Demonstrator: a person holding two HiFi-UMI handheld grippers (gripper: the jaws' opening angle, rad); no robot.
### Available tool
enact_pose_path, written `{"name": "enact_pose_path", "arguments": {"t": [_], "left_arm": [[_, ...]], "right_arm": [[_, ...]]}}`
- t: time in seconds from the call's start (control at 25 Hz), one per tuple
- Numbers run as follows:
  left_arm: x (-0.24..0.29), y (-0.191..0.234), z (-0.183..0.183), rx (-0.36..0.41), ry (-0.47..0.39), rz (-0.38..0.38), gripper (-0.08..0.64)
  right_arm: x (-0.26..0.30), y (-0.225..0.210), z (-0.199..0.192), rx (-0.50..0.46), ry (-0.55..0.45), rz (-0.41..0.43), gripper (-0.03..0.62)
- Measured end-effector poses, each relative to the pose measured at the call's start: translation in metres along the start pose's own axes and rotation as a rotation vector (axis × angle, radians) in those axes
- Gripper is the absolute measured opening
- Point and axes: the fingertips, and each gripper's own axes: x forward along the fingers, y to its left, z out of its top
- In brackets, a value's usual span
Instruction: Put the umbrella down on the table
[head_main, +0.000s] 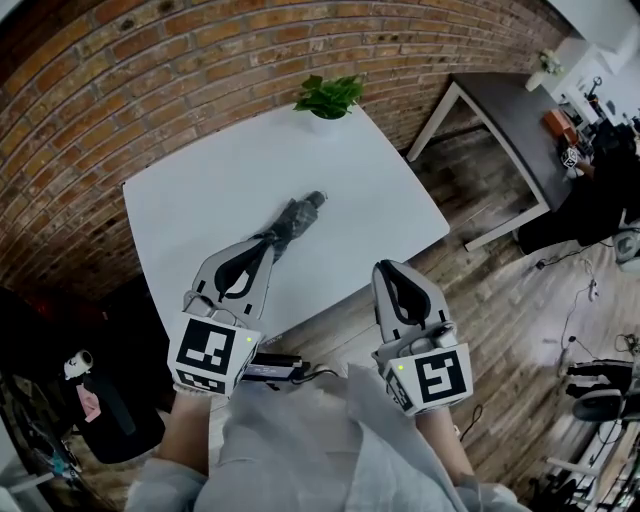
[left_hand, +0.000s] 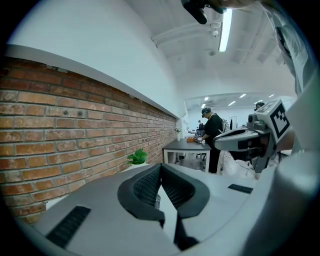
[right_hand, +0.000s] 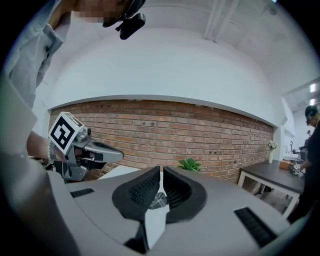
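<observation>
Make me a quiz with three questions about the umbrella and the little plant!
1. Where is the umbrella?
A. On the wooden floor
B. Lying on the white table
C. Hanging on the brick wall

2. What colour are the leaves of the plant?
A. Green
B. Purple
C. Orange

3. How is the umbrella?
A. Wide open
B. Folded up
C. Snapped into two pieces

Answers:
1. B: the head view shows it flat on the tabletop, near the middle.
2. A: the leaves at the table's far edge are bright green.
3. B: it is one slim dark bundle, with no canopy spread out.
</observation>
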Motion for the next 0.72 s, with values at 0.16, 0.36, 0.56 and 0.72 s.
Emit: {"name": "enact_pose_path", "arguments": {"t": [0.16,0.36,0.56,0.72], "left_arm": [[-0.0023,-0.0051,-0.0035,0.007,0.015,-0.012,0.018],[-0.0021,-0.0061,-0.0062,-0.002,0.022,-0.009,0.018],[0.0015,-0.0082,-0.0052,-0.004,0.020,-0.019,0.018],[-0.0011,-0.0102,-0.0042,-0.001,0.020,-0.026,0.018]], "right_arm": [[-0.0013,0.0023,0.0007,-0.009,0.001,0.010,0.051],[-0.0005,0.0034,-0.0003,-0.015,0.006,0.015,0.051],[0.0011,0.0042,-0.0002,-0.019,0.005,0.017,0.051],[-0.0027,0.0060,0.0000,-0.019,0.011,0.009,0.051]]}}
